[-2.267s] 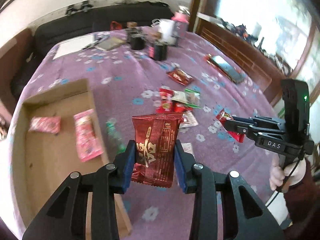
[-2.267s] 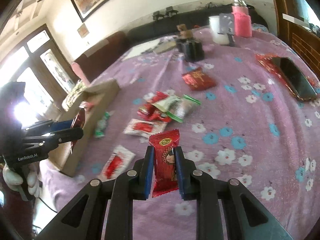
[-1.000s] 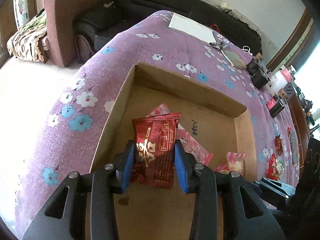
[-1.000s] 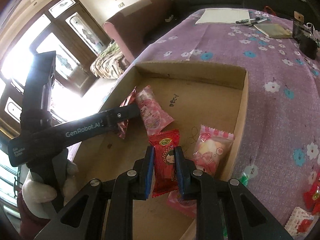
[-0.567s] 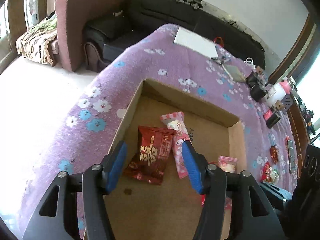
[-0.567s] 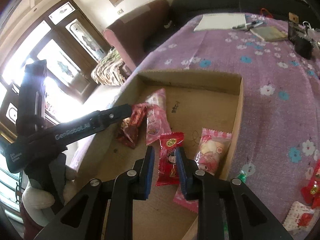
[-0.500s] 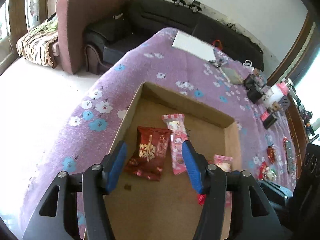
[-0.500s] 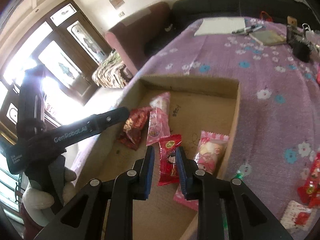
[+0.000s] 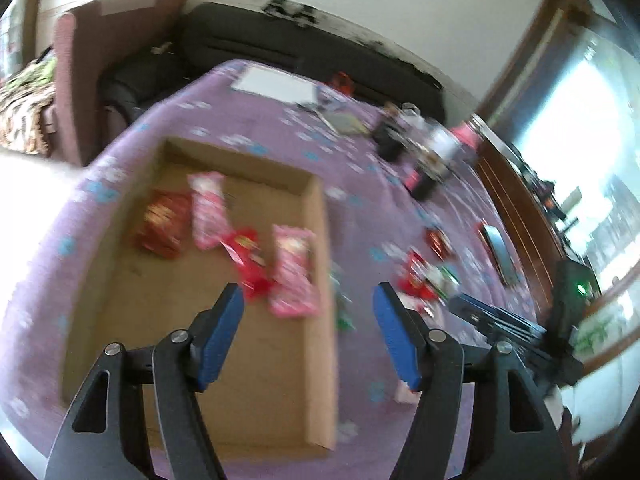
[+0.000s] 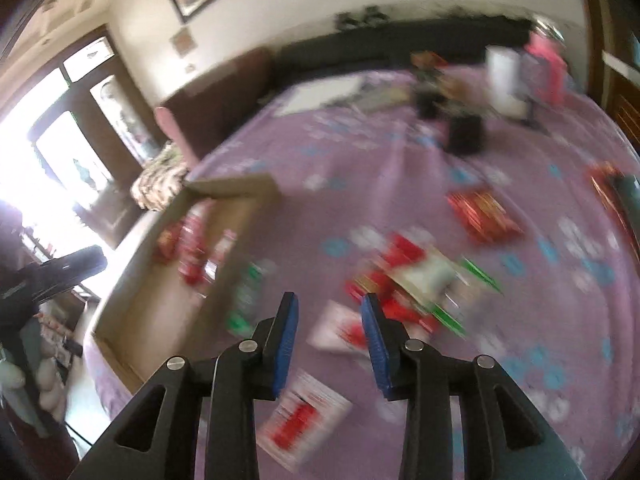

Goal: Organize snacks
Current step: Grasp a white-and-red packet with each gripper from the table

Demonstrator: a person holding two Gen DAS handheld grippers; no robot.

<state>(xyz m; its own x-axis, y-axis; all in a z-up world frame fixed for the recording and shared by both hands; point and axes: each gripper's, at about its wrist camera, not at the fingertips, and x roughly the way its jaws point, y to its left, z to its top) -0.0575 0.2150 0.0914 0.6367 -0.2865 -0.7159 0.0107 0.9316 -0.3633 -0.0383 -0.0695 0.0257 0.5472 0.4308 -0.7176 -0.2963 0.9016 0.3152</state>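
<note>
The left gripper (image 9: 307, 322) stands with its blue pads spread wide and nothing between them; its jaws have just been opening. Only its view looks down into the cardboard box (image 9: 320, 280), where four snacks lie on the floor: a dark red packet (image 9: 162, 224), a pink packet (image 9: 208, 210), a bright red packet (image 9: 246, 256) and another pink packet (image 9: 292, 276). The right gripper (image 10: 328, 334), parted more narrowly and also just opening, holds nothing. Its view shows the box (image 10: 240, 240) from the side and, more plainly, the loose snacks (image 10: 416, 280) heaped on the purple flowered table (image 10: 400, 168), with white-and-red packets (image 10: 304, 420) just below its pads. Both views are blurred.
</note>
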